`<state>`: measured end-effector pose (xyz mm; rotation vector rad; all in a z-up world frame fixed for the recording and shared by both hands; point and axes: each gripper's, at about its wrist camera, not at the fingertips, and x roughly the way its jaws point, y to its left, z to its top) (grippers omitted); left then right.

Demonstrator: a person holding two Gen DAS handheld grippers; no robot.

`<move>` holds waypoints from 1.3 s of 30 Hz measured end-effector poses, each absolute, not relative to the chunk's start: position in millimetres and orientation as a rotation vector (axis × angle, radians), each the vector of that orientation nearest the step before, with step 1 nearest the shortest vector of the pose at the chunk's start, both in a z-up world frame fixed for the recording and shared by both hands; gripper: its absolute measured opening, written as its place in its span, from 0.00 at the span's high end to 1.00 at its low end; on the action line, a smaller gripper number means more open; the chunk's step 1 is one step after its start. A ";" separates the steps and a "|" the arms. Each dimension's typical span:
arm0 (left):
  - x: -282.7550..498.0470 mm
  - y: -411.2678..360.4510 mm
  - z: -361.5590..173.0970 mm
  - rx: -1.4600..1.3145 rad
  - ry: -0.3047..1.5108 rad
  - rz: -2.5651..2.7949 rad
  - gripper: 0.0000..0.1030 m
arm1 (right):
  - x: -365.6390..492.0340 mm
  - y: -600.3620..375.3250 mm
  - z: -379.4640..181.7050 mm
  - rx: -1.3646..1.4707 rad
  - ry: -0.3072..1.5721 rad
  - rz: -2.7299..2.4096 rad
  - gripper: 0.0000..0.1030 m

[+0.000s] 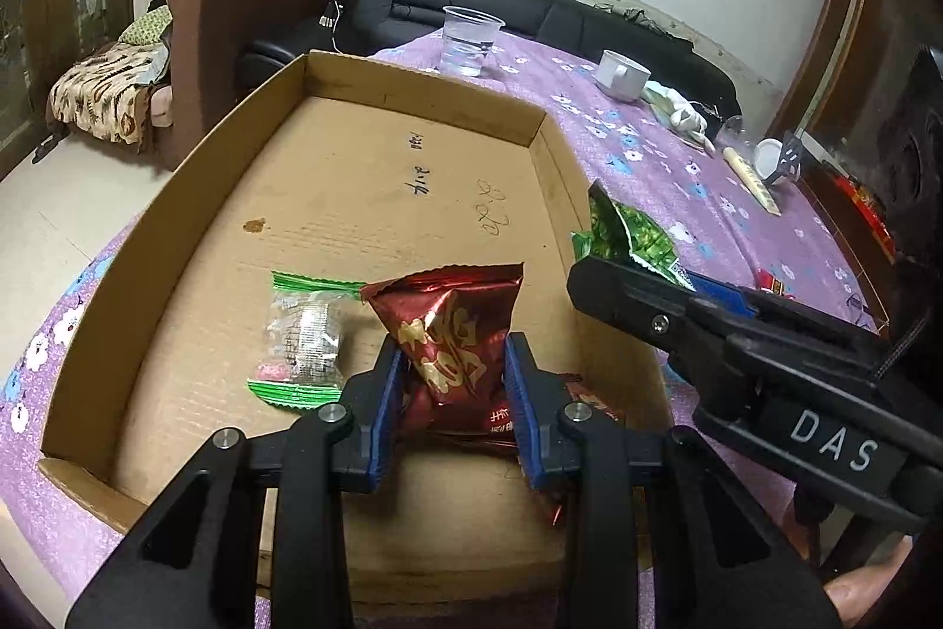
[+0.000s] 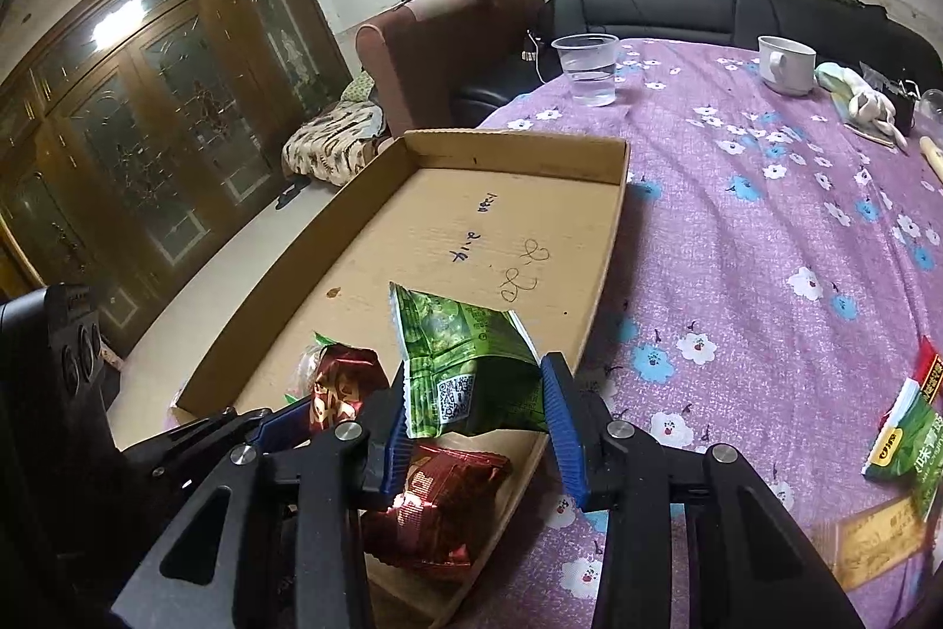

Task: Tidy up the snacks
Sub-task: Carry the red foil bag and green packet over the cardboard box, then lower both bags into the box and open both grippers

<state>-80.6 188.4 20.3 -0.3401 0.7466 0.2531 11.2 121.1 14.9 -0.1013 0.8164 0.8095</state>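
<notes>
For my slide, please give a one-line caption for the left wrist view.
Left gripper holds a red snack packet over the cardboard tray; right gripper brings a green packet.

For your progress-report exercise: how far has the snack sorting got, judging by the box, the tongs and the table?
Done: a clear green-edged packet and a red packet lie in the cardboard box. In hand: left tongs grip a red packet; right tongs hold a green packet over the box. Left: a green-and-red packet on the tablecloth.
</notes>
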 end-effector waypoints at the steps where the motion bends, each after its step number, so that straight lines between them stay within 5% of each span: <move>1: -80.6 189.6 19.9 -0.342 0.748 0.255 0.69 | 11.0 121.1 14.5 -0.102 0.816 0.814 0.61; 22: -77.5 180.6 20.3 -0.303 0.758 0.287 0.69 | 6.8 120.4 9.1 -0.104 0.816 0.880 0.61; 28: -78.9 180.8 20.5 -0.304 0.758 0.295 0.69 | 3.5 115.1 15.9 -0.072 0.796 0.905 0.47; 35: -79.3 182.5 20.6 -0.309 0.760 0.294 0.67 | 1.6 109.2 23.5 -0.036 0.768 0.917 0.46; 39: -80.9 183.0 22.2 -0.304 0.751 0.294 0.58 | 1.7 105.5 26.0 -0.024 0.758 0.911 0.43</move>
